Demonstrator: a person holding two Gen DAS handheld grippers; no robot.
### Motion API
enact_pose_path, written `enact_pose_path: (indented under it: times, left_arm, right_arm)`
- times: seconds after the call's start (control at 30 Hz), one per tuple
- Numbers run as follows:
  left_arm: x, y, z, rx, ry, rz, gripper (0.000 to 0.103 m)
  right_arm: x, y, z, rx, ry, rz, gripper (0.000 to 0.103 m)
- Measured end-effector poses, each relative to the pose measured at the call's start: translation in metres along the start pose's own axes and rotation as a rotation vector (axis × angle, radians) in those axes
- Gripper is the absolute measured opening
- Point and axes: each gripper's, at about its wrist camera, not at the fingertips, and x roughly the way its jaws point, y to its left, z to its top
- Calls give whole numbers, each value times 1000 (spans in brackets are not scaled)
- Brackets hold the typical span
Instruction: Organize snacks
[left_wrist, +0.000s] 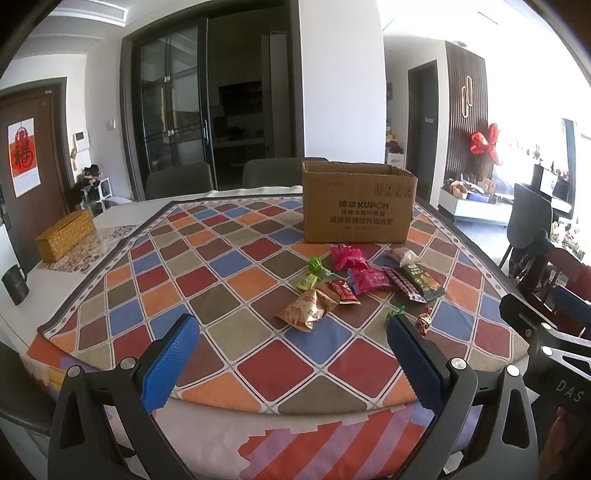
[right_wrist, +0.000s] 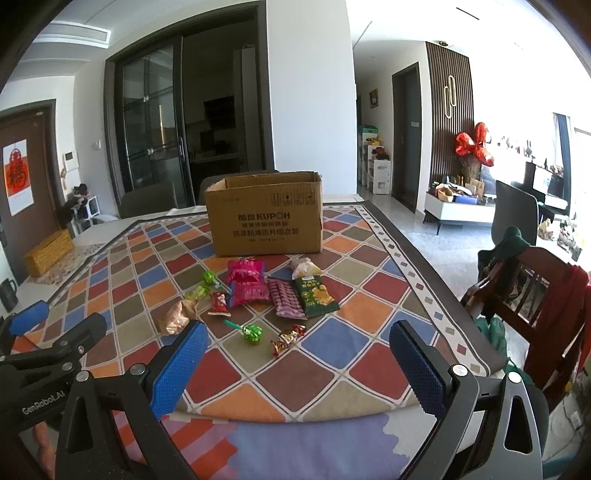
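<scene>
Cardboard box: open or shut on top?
Open: the cardboard box stands upright, its top flaps up and inner back wall visible. Contents cannot be seen.

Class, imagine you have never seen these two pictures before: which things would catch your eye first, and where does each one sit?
The open cardboard box stands at the far side of the checked tablecloth, and a loose scatter of bright snack packets lies just in front of it, among them a pink packet and a dark green packet. Nearest the camera, a green lollipop and a red-gold candy lie apart from the rest. Both the right claw and the left claw are open and empty.
</scene>
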Motion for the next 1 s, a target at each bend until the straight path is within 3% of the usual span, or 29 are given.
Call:
enact_pose_path:
  times: [1.0]
  left_arm:
    - [-2,0,6,-2,-12,-4,103]
  right_arm:
    - [-2,1,0,-3,-11,-2,100]
